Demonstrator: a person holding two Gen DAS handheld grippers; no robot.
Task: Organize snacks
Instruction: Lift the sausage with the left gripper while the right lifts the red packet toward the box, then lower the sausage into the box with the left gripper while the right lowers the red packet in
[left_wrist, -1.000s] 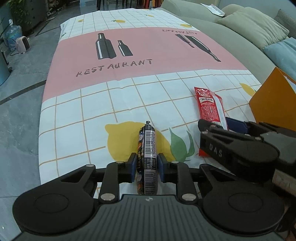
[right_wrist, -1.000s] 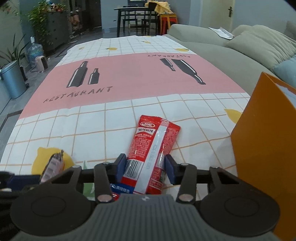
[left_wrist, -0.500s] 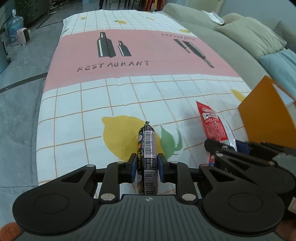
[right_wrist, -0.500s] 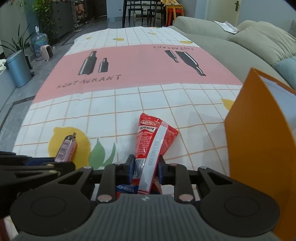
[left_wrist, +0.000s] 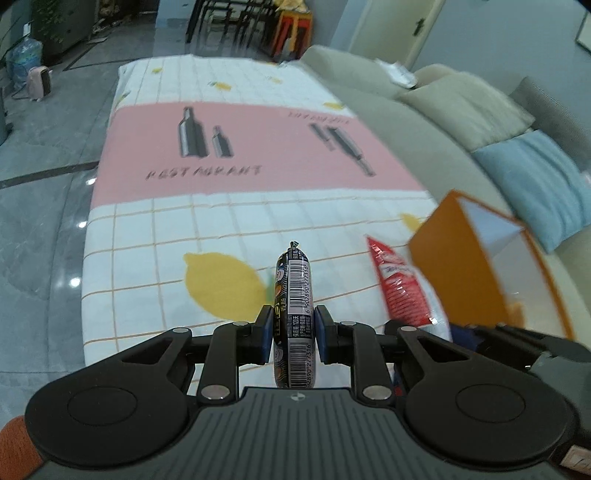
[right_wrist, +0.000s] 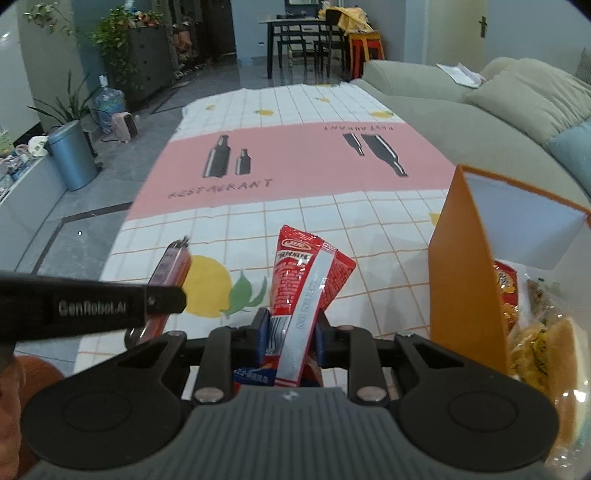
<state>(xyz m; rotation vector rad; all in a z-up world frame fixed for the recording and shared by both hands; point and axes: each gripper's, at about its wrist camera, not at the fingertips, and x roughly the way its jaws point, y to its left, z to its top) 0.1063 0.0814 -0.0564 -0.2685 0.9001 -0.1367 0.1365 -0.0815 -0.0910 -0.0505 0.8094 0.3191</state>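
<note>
My left gripper (left_wrist: 291, 332) is shut on a dark sausage stick (left_wrist: 294, 295) with a barcode and holds it above the tablecloth. My right gripper (right_wrist: 291, 334) is shut on a red snack packet (right_wrist: 306, 273), also lifted off the cloth. The packet shows in the left wrist view (left_wrist: 399, 284) to the right of the sausage, and the sausage shows in the right wrist view (right_wrist: 173, 264) to the left. An orange box (right_wrist: 465, 273) stands open at the right with several snack bags (right_wrist: 535, 332) inside; it also shows in the left wrist view (left_wrist: 465, 266).
A tablecloth (right_wrist: 303, 166) with a pink band and lemon prints covers the table. A grey sofa (right_wrist: 480, 110) with a blue cushion (left_wrist: 535, 181) runs along the right side. The table's left edge drops to a grey floor (left_wrist: 44, 206).
Both grippers have risen from the tablecloth, each carrying its snack. The orange box now appears closer and its open inside shows.
</note>
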